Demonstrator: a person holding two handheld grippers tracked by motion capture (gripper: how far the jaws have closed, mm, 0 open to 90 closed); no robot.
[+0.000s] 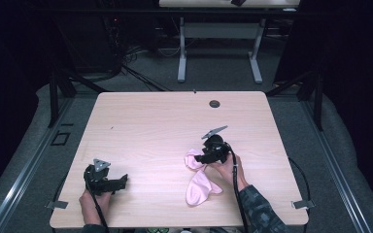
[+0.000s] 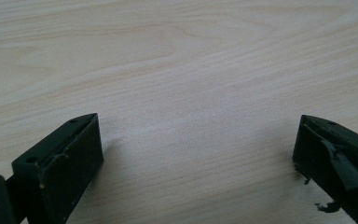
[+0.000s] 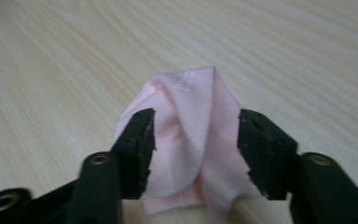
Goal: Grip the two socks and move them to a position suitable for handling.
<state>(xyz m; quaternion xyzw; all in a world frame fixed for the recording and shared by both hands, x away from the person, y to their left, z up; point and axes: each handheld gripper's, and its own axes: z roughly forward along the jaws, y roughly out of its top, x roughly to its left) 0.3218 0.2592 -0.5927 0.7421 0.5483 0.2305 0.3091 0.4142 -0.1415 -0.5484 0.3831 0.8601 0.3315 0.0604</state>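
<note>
Lying crumpled on the pale wood-grain tabletop (image 1: 150, 126) toward its near right part, a soft pink cloth (image 1: 199, 187) is seen in the high view as a folded, lobed shape with a bunched upper end. That bunched end is reached by the right gripper (image 1: 199, 158), held in the person's right hand (image 1: 228, 167). In the right gripper view the cloth (image 3: 191, 121) is shown as a smooth knit fabric rising in a rounded peak with a faint stitched mark near its top, and the right gripper (image 3: 196, 140) is seen with its matt black jaws partly spread on either side of the fold, the fabric lying between them without being visibly pinched. The left gripper (image 1: 121, 182) is rested near the tabletop's front left part, well apart from the cloth. In the left gripper view its jaws are seen spread wide over bare, finely grained wood, with nothing between them (image 2: 196, 154).
</note>
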